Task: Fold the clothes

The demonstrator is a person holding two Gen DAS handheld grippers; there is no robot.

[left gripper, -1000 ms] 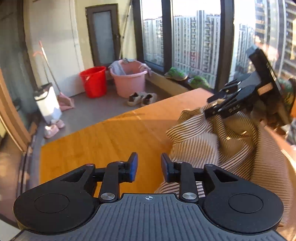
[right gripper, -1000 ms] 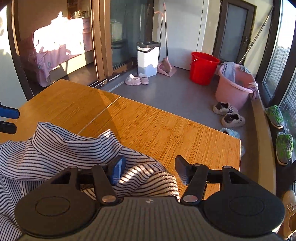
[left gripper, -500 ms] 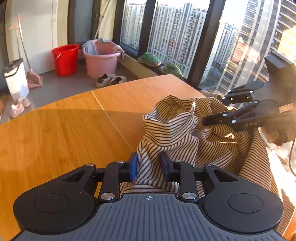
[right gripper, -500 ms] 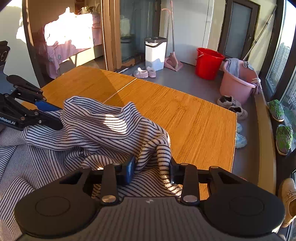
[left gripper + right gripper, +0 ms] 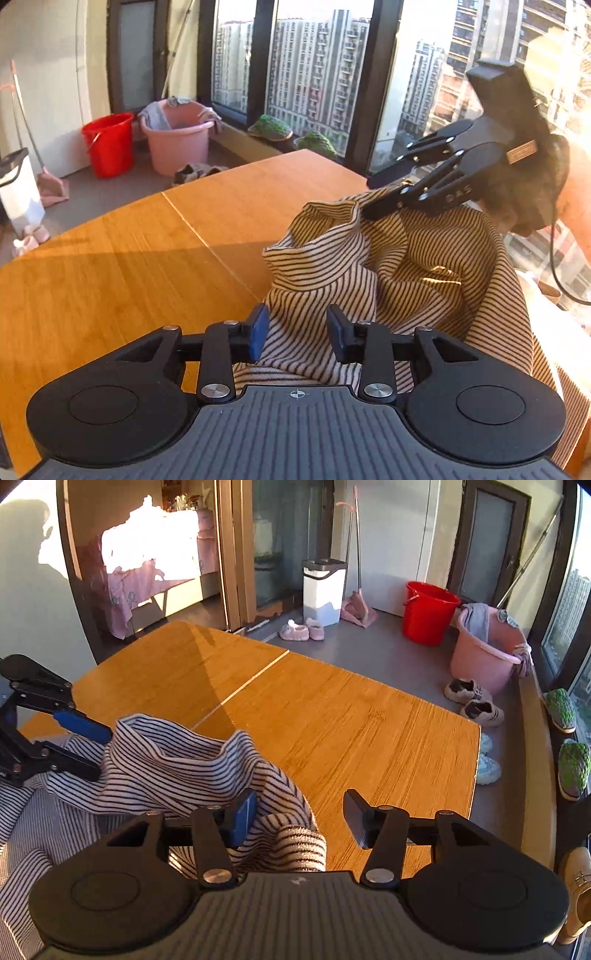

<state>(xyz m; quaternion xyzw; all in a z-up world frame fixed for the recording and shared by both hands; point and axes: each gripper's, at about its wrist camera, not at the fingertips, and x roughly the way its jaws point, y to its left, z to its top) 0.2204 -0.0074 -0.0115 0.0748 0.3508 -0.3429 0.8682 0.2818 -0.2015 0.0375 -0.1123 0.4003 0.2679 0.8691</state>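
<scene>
A black-and-white striped garment point(image 5: 406, 273) lies bunched on the wooden table point(image 5: 122, 273), its neck opening turned up. My left gripper point(image 5: 297, 334) is open, with cloth lying between its blue pads. My right gripper point(image 5: 299, 818) is open, with a striped fold point(image 5: 177, 764) reaching past its left pad. In the left wrist view the right gripper point(image 5: 373, 197) hovers at the far edge of the garment. In the right wrist view the left gripper point(image 5: 94, 749) sits at the garment's left edge.
Beyond the table's far edge are a red bucket point(image 5: 428, 613), a pink tub point(image 5: 487, 657), a white bin point(image 5: 323, 590), shoes point(image 5: 474, 699) and slippers on the grey floor. Windows run along the right side in the right wrist view.
Both grippers have opened wider than half a second ago, when they were closed in on the striped cloth. The garment has sagged lower onto the table.
</scene>
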